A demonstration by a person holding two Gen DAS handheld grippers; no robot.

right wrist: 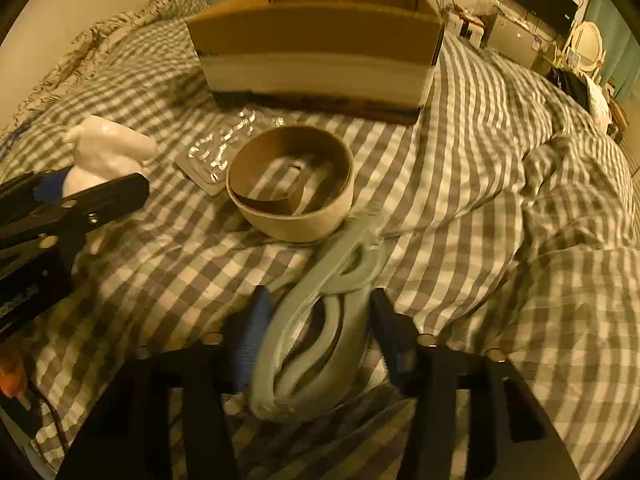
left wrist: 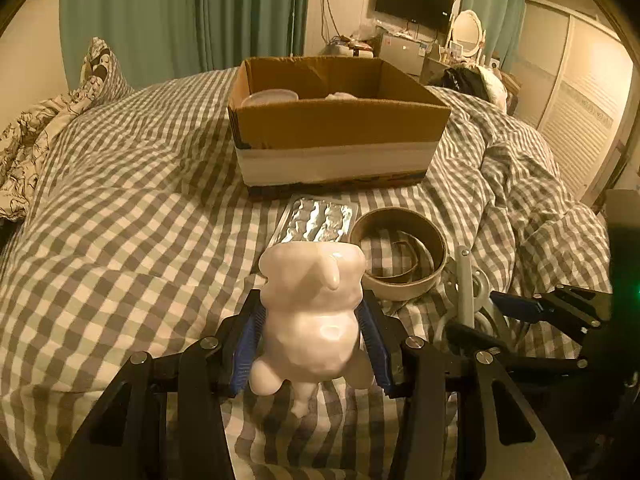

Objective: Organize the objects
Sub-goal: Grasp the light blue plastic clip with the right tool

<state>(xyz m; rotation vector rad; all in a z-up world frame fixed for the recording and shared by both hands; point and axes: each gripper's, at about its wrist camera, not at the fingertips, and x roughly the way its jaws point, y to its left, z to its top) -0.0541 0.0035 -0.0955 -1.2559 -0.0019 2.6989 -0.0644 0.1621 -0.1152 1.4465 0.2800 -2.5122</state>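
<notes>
A white glossy figurine (left wrist: 310, 316), shaped like a stout animal, was held in the left claw (left wrist: 310, 344), its blue pads (left wrist: 248, 340) pressed against both flanks, just above the checked bedcover (left wrist: 120, 208). The right claw (right wrist: 316, 344) stood over grey-green scissors (right wrist: 320, 320) lying on the same cover, handles between its fingers; the frame was blurred there, and whether the pads pressed on the handles could not be told. The scissor blades pointed toward a round cardboard ring (right wrist: 292, 184) with a loose strip curled inside it, the tips touching or just beside its wall. A foil blister pack (left wrist: 318, 220) lay flat just beside the ring, between it and an open cardboard box (left wrist: 336, 128) with a white band around its lower wall. Inside the box a pale round lid or dish (left wrist: 270, 98) and another pale item were partly visible. A patterned pillow (left wrist: 98, 68) lay at the far left of the bed, green curtains (left wrist: 180, 16) hung behind, and a wall-mounted screen (left wrist: 414, 0) was seen beyond.
</notes>
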